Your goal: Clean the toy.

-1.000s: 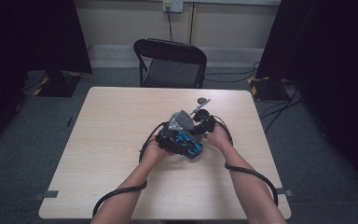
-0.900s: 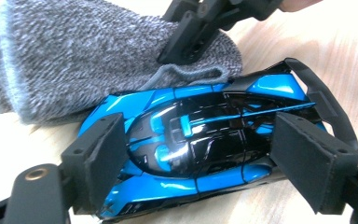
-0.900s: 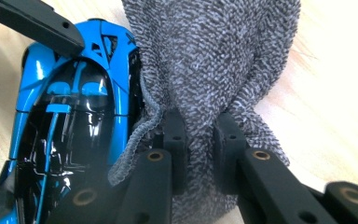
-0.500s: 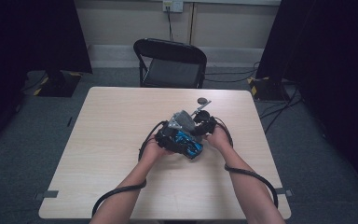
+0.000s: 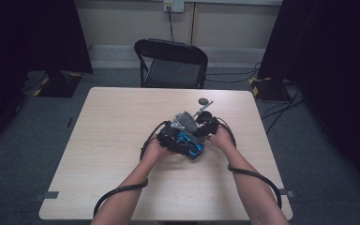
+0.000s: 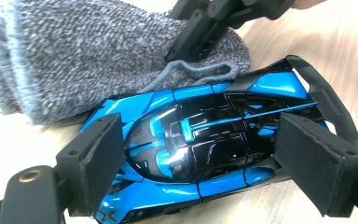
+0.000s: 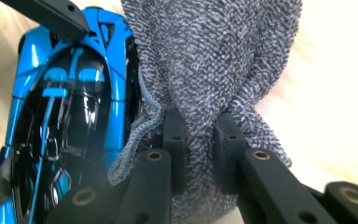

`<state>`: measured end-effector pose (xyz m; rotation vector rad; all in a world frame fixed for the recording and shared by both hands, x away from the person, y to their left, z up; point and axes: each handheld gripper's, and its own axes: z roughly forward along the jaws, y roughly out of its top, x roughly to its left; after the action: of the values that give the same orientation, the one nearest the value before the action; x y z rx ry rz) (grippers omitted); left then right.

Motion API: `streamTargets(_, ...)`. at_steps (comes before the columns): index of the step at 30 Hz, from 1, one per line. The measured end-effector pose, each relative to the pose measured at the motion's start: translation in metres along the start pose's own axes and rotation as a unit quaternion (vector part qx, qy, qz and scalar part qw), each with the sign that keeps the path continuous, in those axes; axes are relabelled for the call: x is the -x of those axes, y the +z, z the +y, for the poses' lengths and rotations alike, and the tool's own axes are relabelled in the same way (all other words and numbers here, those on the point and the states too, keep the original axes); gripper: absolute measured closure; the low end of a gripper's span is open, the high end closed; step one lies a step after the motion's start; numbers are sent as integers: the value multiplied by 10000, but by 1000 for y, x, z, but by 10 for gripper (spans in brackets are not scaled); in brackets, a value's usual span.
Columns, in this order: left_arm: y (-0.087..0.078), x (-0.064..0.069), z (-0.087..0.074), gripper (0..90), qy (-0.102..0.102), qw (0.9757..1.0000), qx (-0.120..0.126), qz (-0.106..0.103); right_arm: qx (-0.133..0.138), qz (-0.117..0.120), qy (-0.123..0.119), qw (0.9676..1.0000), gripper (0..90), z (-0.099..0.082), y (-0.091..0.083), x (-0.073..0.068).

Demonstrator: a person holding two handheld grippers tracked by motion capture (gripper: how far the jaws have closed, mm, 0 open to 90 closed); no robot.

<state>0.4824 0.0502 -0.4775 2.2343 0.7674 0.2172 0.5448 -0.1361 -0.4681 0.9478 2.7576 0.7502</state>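
A blue and black toy car (image 6: pixel 205 135) lies on the table beside a grey knit cloth (image 6: pixel 98 56). My left gripper (image 6: pixel 200 163) straddles the car with a pad against each flank; its jaws have just been opening a little, with the car still between them. My right gripper (image 7: pixel 200 140) is shut on a bunched fold of the grey cloth (image 7: pixel 214 56), right beside the car (image 7: pixel 70 102). In the high view both hands meet at mid-table, around the car (image 5: pixel 190 143) and the cloth (image 5: pixel 186 121).
A small dark round object (image 5: pixel 203 101) lies on the wooden table (image 5: pixel 103 140) just beyond the hands. A black folding chair (image 5: pixel 171 61) stands behind the far edge. Cables trail from both grippers toward the near edge.
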Motion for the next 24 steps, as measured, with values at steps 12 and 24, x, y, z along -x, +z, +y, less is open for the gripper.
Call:
streamTargets(12,0,0,1,159,-2,10000,-65,19,-71,18,-158,9998,780,-18,-14,0)
streamTargets(24,-2,0,1,168,-44,9999,-77,79,-94,-7,-229,9997,777,-42,-29,1)
